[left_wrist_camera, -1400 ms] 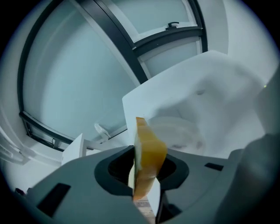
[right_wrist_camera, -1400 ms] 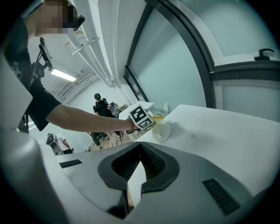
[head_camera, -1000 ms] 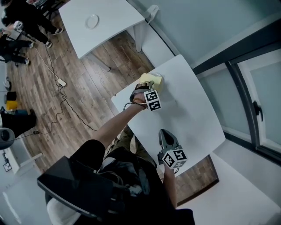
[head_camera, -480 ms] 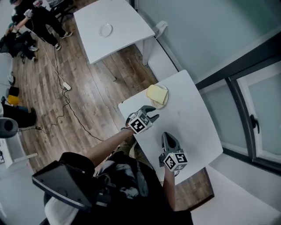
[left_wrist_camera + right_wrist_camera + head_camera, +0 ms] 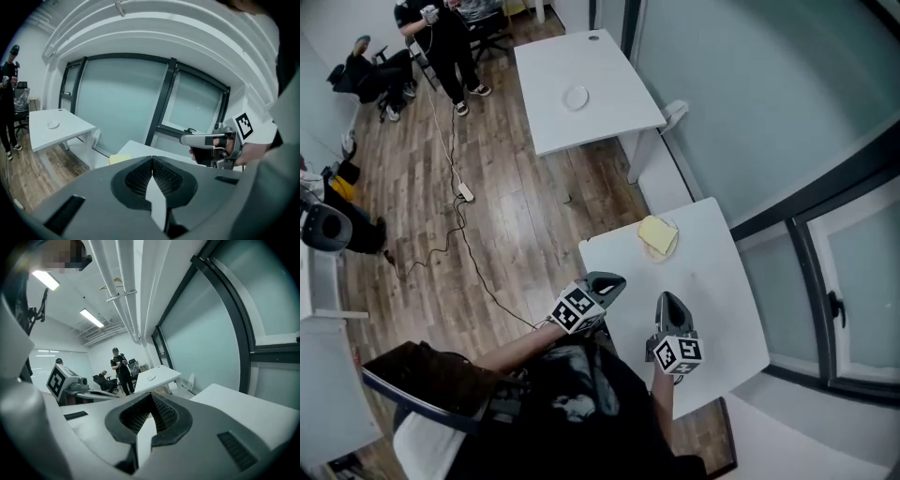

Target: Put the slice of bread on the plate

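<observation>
The pale yellow slice of bread (image 5: 654, 233) lies on the small white plate (image 5: 673, 241) at the far left corner of the near white table (image 5: 712, 309). In the left gripper view the bread (image 5: 120, 159) shows just beyond the jaws. My left gripper (image 5: 607, 280) hangs over the table's left edge, well back from the plate, shut and with nothing in it. My right gripper (image 5: 667, 302) hovers over the table's near part, also shut and empty; it appears in the left gripper view (image 5: 187, 139).
A second white table (image 5: 609, 103) with a small plate (image 5: 576, 97) stands farther off. Cables (image 5: 459, 216) run over the wooden floor. People (image 5: 441, 28) stand at the far left. A glass wall with dark frames (image 5: 806, 187) borders the right.
My left gripper has let go of the bread on the plate, drawn back toward me and risen, and its jaws have shut. The right gripper has lifted a little.
</observation>
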{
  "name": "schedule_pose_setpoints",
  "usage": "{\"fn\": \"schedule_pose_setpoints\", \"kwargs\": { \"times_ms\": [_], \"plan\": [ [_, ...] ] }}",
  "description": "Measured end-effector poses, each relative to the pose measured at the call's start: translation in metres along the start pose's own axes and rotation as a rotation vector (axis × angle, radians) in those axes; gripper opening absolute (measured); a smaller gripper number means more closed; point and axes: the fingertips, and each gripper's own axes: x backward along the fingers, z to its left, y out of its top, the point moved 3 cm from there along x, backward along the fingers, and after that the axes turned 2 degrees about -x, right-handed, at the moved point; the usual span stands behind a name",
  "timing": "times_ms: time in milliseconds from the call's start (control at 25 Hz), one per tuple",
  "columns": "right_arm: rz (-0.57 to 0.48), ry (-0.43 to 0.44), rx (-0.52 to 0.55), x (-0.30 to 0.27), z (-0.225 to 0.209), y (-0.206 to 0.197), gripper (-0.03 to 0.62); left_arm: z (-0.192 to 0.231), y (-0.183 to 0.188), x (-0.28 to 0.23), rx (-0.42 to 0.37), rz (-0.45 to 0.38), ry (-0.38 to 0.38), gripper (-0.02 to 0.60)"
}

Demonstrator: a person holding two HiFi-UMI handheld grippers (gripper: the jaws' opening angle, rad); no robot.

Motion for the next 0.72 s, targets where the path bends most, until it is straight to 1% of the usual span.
{"fn": "schedule_pose_setpoints", "kwargs": {
  "times_ms": [120,280,720],
  "plan": [
    [-0.004,0.022,0.033,0.000,0.015,0.001,0.009,0.001,0.003,0.012,0.012,-0.035,0.025,0.006],
    [-0.005,0.032,0.057,0.002,0.024,0.000,0.009,0.001,0.013,0.017,-0.014,-0.068,0.036,0.006],
    [-0.038,0.004,0.046,0.016,0.033,0.002,0.009,-0.011,0.021,0.024,-0.032,-0.094,0.011,0.006]
  ]
}}
